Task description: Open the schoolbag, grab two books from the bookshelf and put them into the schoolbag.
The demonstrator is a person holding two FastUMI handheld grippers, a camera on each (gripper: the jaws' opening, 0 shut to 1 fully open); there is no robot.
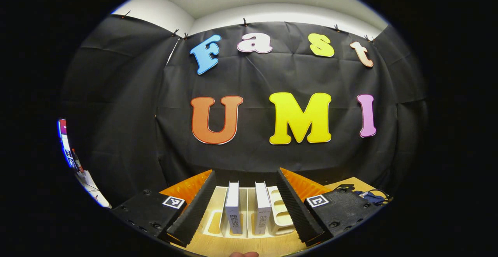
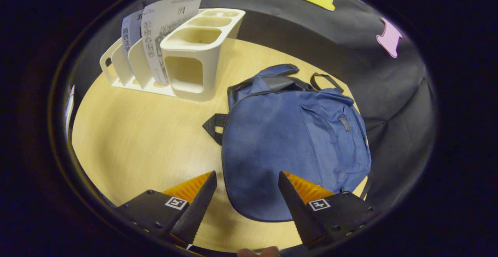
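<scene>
We see the left tool (image 1: pixel 246 176) spread wide, empty, facing two upright books (image 1: pixel 232 207) in the bookshelf (image 1: pixel 280 210). Right tool (image 2: pixel 247 178) wide, empty, above the schoolbag (image 2: pixel 291 144) lying on the counter (image 2: pixel 148 140), beside the bookshelf.

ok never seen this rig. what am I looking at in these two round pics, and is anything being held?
No robot arm here: a person carries a two-finger gripper in each hand, and each gripper has a fisheye camera looking forward along its own fingers.

The left gripper view faces the booth wall. The left gripper is open, and beyond it a cream bookshelf holds two books standing upright in its slots on a wooden table.

The right gripper view looks down on the same table. The right gripper is open above the near end of a blue schoolbag lying flat beside the bookshelf. Its main zip looks closed, though I can't be certain.

Nothing is held by either gripper.
</scene>
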